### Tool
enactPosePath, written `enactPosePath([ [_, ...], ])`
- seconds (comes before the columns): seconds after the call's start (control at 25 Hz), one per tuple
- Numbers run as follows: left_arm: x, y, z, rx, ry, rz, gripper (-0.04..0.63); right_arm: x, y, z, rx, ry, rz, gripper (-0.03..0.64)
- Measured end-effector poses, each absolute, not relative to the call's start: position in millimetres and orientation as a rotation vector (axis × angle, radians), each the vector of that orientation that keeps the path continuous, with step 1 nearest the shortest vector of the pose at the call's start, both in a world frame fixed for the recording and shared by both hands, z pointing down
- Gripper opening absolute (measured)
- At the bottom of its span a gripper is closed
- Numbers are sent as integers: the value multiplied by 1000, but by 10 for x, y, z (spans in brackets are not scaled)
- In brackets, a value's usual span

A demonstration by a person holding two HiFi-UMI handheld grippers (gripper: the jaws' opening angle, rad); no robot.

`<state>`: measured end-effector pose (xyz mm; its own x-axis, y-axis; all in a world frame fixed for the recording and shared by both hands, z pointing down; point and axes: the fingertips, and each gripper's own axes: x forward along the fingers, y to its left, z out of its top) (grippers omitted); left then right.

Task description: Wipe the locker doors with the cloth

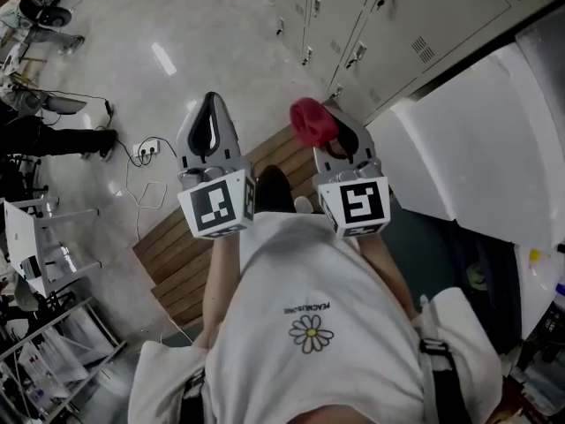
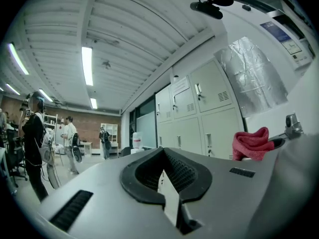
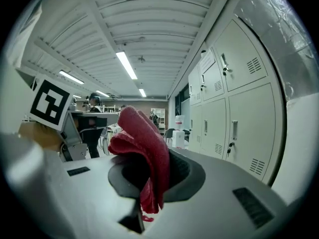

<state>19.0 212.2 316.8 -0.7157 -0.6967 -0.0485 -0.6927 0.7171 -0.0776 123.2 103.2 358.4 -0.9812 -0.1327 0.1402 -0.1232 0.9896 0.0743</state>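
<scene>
A red cloth (image 3: pixel 142 153) is bunched between the jaws of my right gripper (image 3: pixel 149 183), which is shut on it. In the head view the cloth (image 1: pixel 311 122) sticks out past the right gripper (image 1: pixel 340 144), short of the grey locker doors (image 1: pixel 388 38). My left gripper (image 1: pixel 210 131) is held level with it to the left, jaws shut with nothing between them (image 2: pixel 167 188). The left gripper view shows the cloth (image 2: pixel 251 143) at the right and the lockers (image 2: pixel 199 113) beyond. The lockers (image 3: pixel 234 108) stand to the right in the right gripper view.
A wooden slatted platform (image 1: pixel 181 254) lies on the floor under me. A white cabinet (image 1: pixel 477 148) stands at the right beside the lockers. Cables and a power strip (image 1: pixel 146 153) lie on the floor at the left. People (image 2: pixel 35 138) stand far back in the room.
</scene>
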Motion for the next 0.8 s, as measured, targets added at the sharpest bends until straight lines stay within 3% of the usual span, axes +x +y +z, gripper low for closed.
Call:
enactPosePath([
  [0.16, -285, 1845, 3163, -1165, 2798, -82, 17, 809, 768, 3626, 233, -2989, -208, 40],
  [0.8, -2545, 809, 3753, -1379, 2678, -56, 17, -1328, -38, 4230, 411, -3028, -19, 40],
])
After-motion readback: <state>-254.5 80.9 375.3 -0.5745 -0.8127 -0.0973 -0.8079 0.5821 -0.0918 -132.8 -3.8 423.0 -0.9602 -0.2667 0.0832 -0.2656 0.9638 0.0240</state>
